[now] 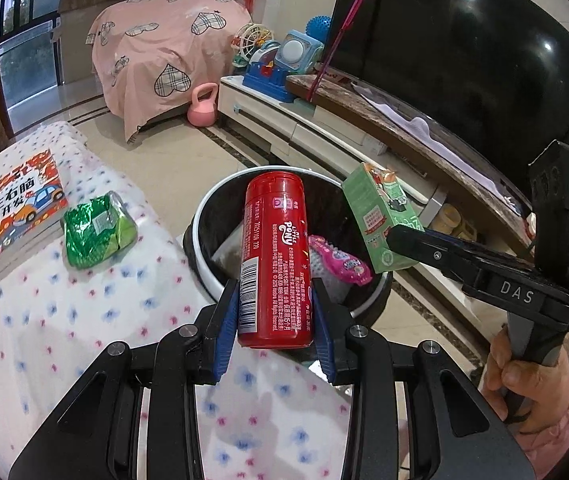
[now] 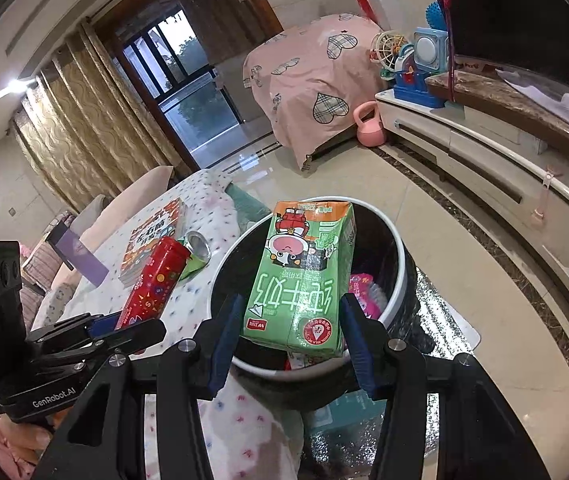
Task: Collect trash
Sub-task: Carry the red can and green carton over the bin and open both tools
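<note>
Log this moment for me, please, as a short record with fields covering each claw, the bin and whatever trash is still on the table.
left claw: shut on red canister, held over the bin
right claw: closed around green milk carton, above the bin
bin: open, black inside, white rim, beside the table
in bin: pink wrapper
left on table: green foil wrapper, next to a book
table: floral cloth

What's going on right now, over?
Left gripper shut on red can, right gripper shut on green milk carton. Both over trash bin. Green wrapper remains on table.
</note>
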`<action>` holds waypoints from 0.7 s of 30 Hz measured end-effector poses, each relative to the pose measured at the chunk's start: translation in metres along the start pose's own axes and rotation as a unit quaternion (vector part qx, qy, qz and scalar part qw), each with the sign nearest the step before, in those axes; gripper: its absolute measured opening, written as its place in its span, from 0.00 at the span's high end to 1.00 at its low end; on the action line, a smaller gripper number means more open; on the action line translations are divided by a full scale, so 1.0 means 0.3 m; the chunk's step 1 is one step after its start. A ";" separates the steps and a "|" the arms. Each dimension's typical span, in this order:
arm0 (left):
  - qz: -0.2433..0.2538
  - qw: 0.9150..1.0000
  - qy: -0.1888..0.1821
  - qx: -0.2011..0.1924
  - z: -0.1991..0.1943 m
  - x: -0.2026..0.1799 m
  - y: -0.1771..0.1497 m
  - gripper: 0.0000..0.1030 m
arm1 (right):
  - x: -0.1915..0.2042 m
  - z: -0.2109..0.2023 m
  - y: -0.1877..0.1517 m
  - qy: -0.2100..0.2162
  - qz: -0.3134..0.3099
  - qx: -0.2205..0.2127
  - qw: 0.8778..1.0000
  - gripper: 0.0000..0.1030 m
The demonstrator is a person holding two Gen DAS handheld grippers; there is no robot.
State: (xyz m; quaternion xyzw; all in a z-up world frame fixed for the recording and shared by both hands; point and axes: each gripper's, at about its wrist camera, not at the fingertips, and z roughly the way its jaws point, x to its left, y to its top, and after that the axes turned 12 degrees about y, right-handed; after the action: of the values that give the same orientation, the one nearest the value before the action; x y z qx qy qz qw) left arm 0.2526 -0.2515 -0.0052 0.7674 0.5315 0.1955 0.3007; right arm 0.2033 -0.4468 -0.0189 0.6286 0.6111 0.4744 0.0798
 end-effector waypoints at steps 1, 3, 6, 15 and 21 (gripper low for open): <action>0.001 1.000 0.001 0.000 0.006 -0.002 0.006 0.68 | -0.003 0.003 0.006 -0.001 0.000 0.001 1.000 0.51; 0.001 1.000 0.002 0.001 0.016 -0.005 0.013 0.68 | -0.007 0.011 0.012 -0.003 -0.001 0.002 1.000 0.51; 0.001 1.000 0.004 0.003 0.027 -0.005 0.020 0.68 | -0.012 0.023 0.023 -0.007 -0.003 0.006 1.000 0.51; -0.002 1.000 0.011 0.016 0.081 -0.001 0.032 0.68 | -0.027 0.059 0.050 -0.011 -0.004 0.016 1.000 0.51; 0.000 1.000 0.014 0.025 0.111 -0.007 0.035 0.68 | -0.038 0.081 0.056 -0.015 -0.003 0.023 1.000 0.51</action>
State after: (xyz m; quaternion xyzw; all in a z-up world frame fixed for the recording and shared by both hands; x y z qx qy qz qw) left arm 0.2797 -0.2644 -0.0229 0.7716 0.5407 0.1927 0.2740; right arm 0.2342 -0.4488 -0.0262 0.6351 0.6226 0.4508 0.0758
